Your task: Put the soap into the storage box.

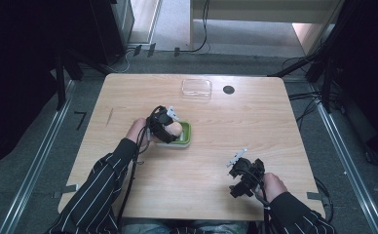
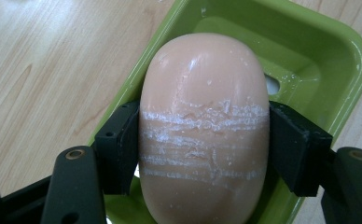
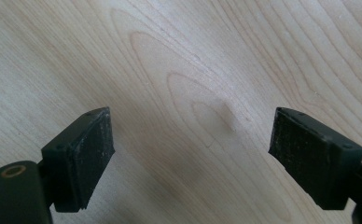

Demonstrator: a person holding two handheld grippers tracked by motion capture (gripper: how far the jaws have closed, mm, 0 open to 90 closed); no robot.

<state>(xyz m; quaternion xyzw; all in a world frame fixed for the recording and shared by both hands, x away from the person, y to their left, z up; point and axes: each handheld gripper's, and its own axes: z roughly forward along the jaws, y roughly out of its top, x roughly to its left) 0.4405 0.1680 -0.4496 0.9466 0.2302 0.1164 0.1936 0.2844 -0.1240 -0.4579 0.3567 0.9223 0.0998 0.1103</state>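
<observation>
A peach-coloured oval bar of soap point(image 2: 205, 116) with white scrape marks across its middle sits between the jaws of my left gripper point(image 2: 202, 149), which is shut on its two sides. The soap hangs over a green soap dish point(image 2: 337, 51) with a small drain hole. From above, the left gripper point(image 1: 163, 124) holds the soap point(image 1: 175, 129) at the left part of the green dish point(image 1: 188, 134) near the table's middle. My right gripper point(image 1: 243, 178) rests low over bare wood at the front right, and its jaws point(image 3: 191, 158) stand wide apart with nothing between them.
A clear plastic lid or box point(image 1: 196, 88) lies near the far edge of the wooden table point(image 1: 255, 122), beside a round dark cable hole point(image 1: 228, 89). Cables and dark stands surround the table on the floor.
</observation>
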